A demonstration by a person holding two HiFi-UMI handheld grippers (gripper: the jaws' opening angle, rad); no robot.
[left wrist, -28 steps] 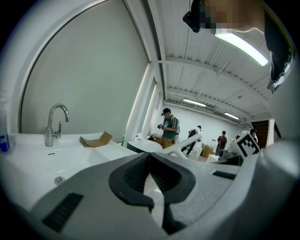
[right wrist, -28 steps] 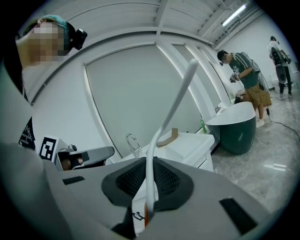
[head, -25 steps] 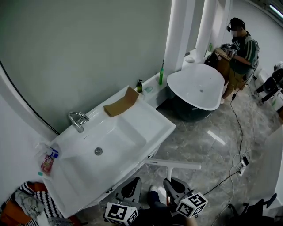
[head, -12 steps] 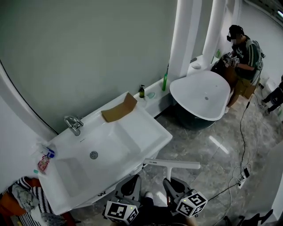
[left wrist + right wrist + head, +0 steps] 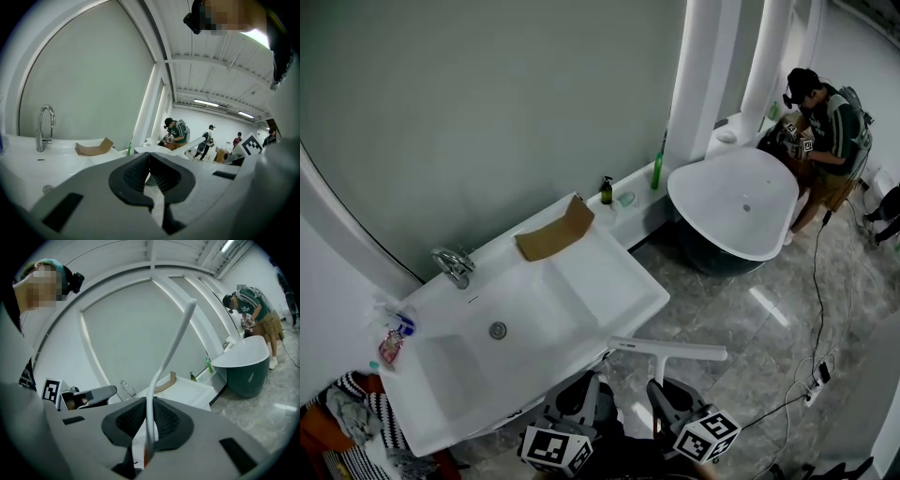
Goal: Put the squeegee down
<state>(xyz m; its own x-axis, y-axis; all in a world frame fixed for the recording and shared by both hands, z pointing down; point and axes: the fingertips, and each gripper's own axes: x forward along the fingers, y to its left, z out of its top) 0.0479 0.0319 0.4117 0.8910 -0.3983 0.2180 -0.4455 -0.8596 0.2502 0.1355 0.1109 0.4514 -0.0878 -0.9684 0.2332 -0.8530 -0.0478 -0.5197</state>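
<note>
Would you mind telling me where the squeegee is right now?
The squeegee is low in the head view, clamped in the right gripper, beside the sink.

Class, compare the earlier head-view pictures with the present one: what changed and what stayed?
The right claw, its squeegee and the left claw have come slightly nearer the sink. Nothing gripped or released: right stays shut on the handle, left shut, empty.
</note>
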